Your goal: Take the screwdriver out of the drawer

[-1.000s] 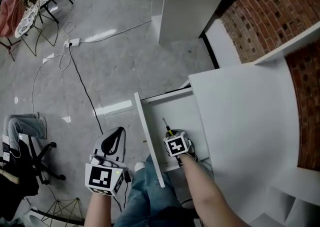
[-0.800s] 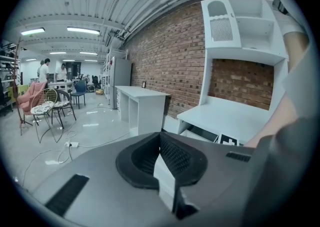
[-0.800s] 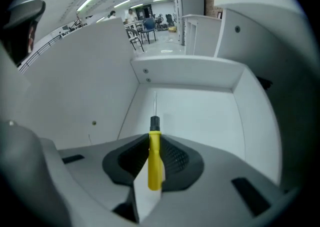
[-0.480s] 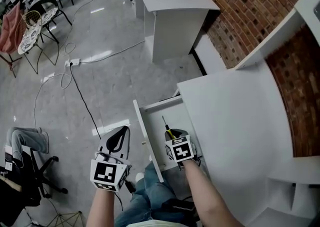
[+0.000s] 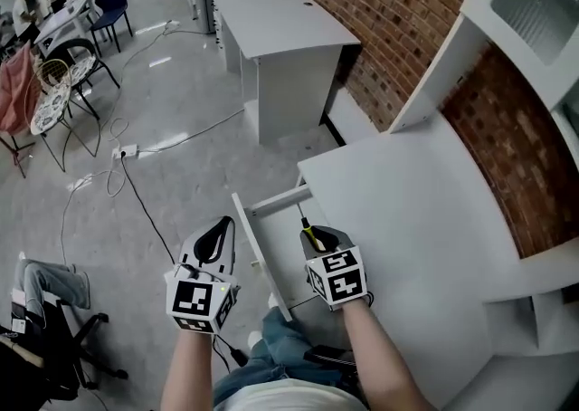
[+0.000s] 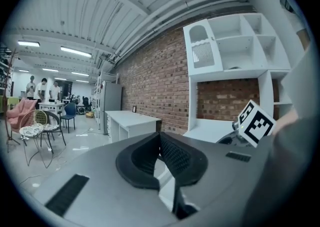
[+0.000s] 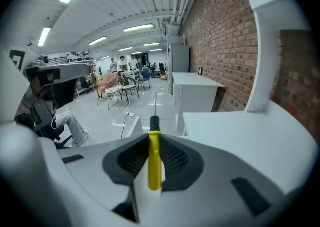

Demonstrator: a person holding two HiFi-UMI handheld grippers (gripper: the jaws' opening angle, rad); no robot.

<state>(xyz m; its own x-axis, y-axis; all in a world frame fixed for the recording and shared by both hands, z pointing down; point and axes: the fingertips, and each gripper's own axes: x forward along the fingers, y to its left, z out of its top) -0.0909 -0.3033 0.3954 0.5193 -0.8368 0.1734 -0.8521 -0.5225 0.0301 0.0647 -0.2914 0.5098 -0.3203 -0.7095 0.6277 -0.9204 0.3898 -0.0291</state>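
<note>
Yellow-handled screwdriver [image 7: 154, 157], clamped in the right claw [image 5: 322, 239], has risen out of the open drawer [image 5: 268, 207] and now hangs above it, so the removal looks nearly done; the left claw [image 5: 213, 253] waits closed and empty alongside.

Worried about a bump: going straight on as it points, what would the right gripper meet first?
Probably nothing near: the right gripper, shut on the screwdriver, points over the open drawer toward floor beside a white desk. Depth is unclear.
</note>
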